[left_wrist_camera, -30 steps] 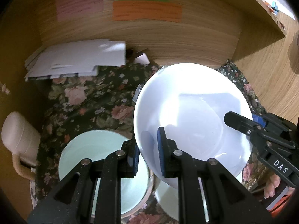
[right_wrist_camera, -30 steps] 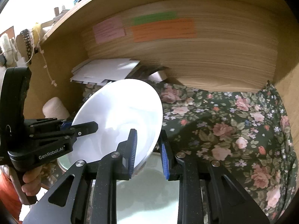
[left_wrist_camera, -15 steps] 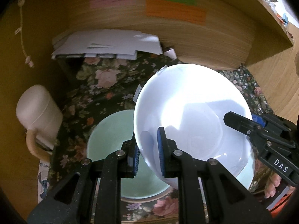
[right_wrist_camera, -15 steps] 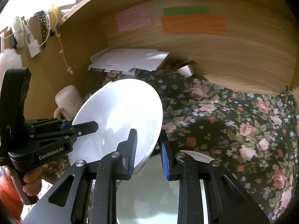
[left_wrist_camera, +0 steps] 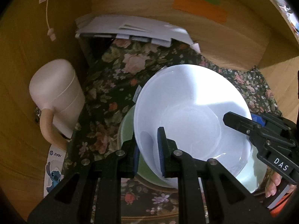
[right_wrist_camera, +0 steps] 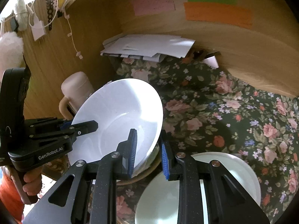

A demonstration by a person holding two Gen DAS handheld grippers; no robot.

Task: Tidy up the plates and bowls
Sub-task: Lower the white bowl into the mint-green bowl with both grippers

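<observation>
I have the white bowl [left_wrist_camera: 188,112] pinched by its rim on both sides, my left gripper [left_wrist_camera: 148,149] and right gripper [right_wrist_camera: 148,150] each clamped on an edge, holding it tilted above a pale green bowl [left_wrist_camera: 129,130] on the floral cloth [right_wrist_camera: 233,112]. A cream jug [left_wrist_camera: 56,93] stands close on the left, a paper stack [left_wrist_camera: 130,28] lies at the back wall, and another pale plate [right_wrist_camera: 233,177] sits just below my right fingers. The cloth to the right lies open up to the wooden wall [right_wrist_camera: 243,59].

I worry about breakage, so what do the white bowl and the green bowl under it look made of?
White bowl: probably glazed ceramic or opal glass; smooth, glossy, with bright highlights. Green bowl: pale, smooth, likely glazed ceramic or glass too, though it is mostly hidden. Melamine cannot be ruled out for either.
</observation>
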